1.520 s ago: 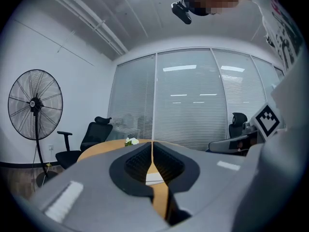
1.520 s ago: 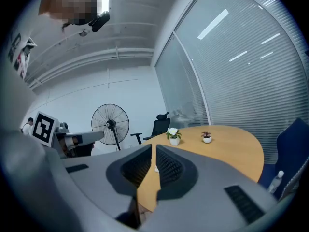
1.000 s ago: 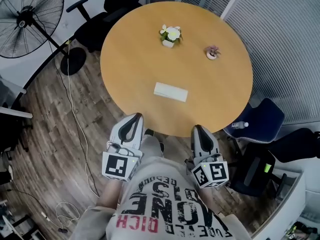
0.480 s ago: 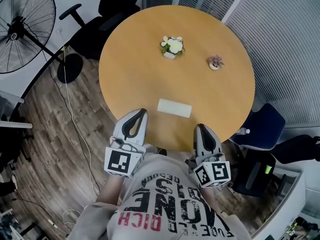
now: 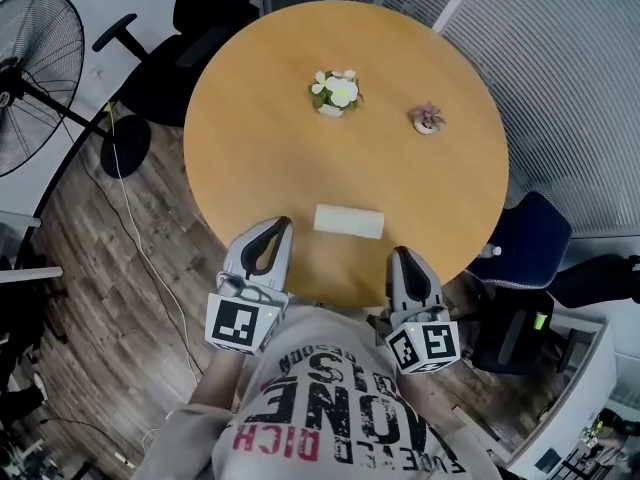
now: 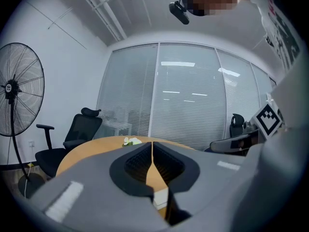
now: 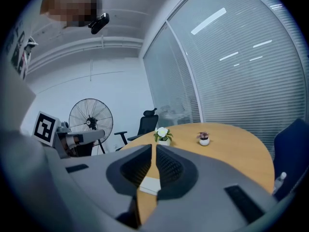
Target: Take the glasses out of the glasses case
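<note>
A closed white glasses case (image 5: 348,221) lies flat on the round wooden table (image 5: 400,58), near its front edge. My left gripper (image 5: 277,224) is shut and empty, its tips over the table edge just left of the case. My right gripper (image 5: 398,255) is also shut and empty, at the edge to the right of the case and nearer to me. In the left gripper view the case (image 6: 160,197) shows low between the shut jaws of the left gripper (image 6: 152,147). The right gripper view shows the case (image 7: 150,185) below the tips of the right gripper (image 7: 154,151). Neither gripper touches the case.
A white pot of flowers (image 5: 335,90) and a small pink potted plant (image 5: 428,118) stand at the table's far side. A standing fan (image 5: 30,78) and black office chair (image 5: 165,43) are at the left. A blue chair (image 5: 530,240) with a bottle (image 5: 487,251) is at the right.
Both grippers have come forward from in front of the table to its near edge. The case now lies between them, much closer; it has not moved on the table.
</note>
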Demonstrator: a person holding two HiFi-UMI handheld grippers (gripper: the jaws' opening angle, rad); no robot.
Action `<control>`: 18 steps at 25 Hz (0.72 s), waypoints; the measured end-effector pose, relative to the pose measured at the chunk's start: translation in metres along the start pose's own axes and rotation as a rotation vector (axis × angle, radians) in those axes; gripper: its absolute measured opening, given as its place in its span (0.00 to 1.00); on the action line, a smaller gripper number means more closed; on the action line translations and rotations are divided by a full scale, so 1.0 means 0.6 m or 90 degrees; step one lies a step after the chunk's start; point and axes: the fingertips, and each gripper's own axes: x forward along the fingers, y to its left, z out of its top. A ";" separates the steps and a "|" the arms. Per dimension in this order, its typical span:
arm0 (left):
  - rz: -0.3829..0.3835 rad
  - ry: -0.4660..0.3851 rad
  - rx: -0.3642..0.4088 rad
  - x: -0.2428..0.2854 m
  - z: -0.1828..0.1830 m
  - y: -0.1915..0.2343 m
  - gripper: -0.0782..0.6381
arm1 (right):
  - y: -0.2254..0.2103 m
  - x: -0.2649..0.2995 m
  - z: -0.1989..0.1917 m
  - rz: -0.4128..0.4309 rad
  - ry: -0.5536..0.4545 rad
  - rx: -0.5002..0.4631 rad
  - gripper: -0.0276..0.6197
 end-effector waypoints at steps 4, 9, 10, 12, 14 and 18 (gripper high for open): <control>-0.001 0.004 -0.005 0.007 -0.006 0.006 0.13 | -0.010 0.002 -0.004 -0.014 0.003 0.002 0.07; 0.004 0.007 -0.007 0.015 -0.007 0.000 0.13 | -0.020 0.007 0.004 -0.007 0.005 -0.003 0.07; 0.006 0.007 -0.007 0.017 -0.006 -0.002 0.13 | -0.024 0.008 0.004 -0.005 0.005 -0.001 0.07; 0.013 0.007 -0.007 0.022 -0.004 -0.008 0.13 | -0.031 0.010 0.005 0.003 0.006 0.001 0.07; 0.023 0.007 -0.009 0.025 -0.001 -0.014 0.13 | -0.036 0.013 0.009 0.015 0.011 -0.002 0.07; 0.041 0.007 -0.008 0.027 0.003 -0.027 0.13 | -0.049 0.020 0.018 0.034 0.015 -0.012 0.07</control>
